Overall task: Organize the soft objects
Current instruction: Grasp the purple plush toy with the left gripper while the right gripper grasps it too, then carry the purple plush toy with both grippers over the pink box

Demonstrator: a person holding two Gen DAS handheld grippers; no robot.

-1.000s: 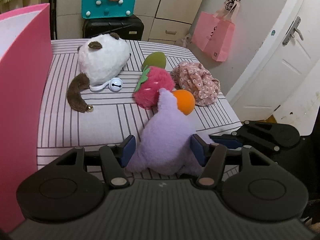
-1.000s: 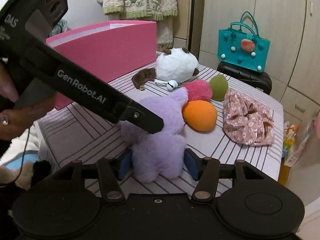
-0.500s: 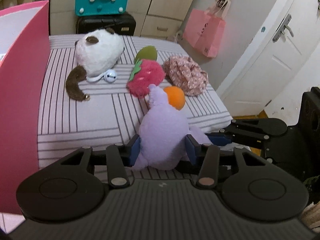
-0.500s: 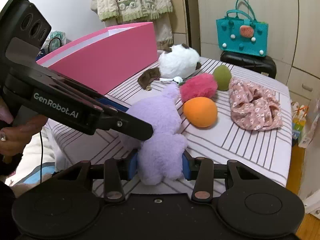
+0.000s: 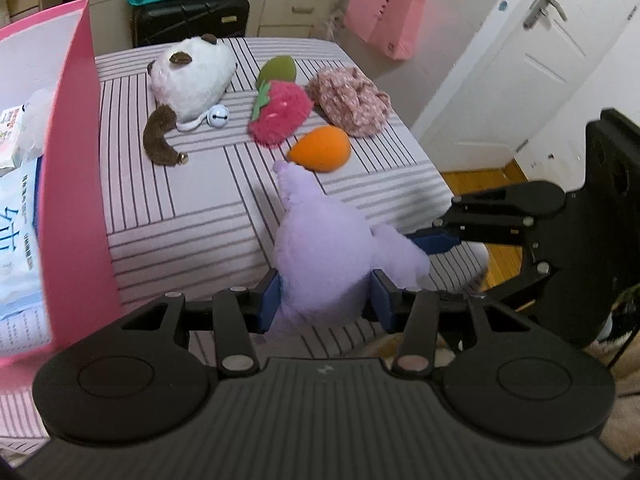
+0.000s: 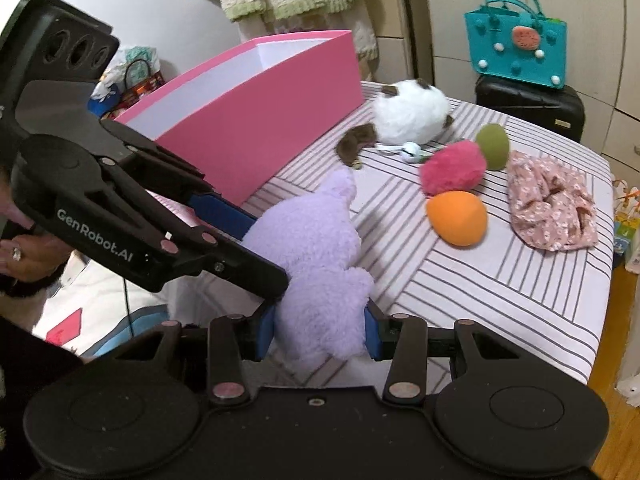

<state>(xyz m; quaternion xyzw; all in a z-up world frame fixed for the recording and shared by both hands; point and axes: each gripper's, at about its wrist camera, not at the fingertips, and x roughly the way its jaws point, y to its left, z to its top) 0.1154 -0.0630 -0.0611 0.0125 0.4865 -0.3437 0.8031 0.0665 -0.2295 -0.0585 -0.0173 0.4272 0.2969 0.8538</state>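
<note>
A purple plush toy (image 5: pixel 324 248) is held above the near edge of the striped table by both grippers. My left gripper (image 5: pixel 325 300) is shut on its base, and my right gripper (image 6: pixel 318 332) is shut on it from the other side (image 6: pixel 316 256). On the table lie an orange foam egg (image 5: pixel 320 154), a pink plush strawberry (image 5: pixel 280 114), a green egg (image 5: pixel 277 70), a white-and-brown plush with a bell (image 5: pixel 190 78) and a floral cloth bundle (image 5: pixel 350 102). A pink box (image 6: pixel 248 120) stands open at the table's left.
The pink box (image 5: pixel 76 184) holds paper packets. A black suitcase (image 5: pixel 192 18) with a teal bag (image 6: pixel 516 50) on it stands behind the table. A pink bag (image 5: pixel 384 16) hangs by a white door (image 5: pixel 520 64). Wooden floor lies to the right.
Both grippers have closed on the purple plush and lifted it back off the table toward the near edge. The other toys have not moved.
</note>
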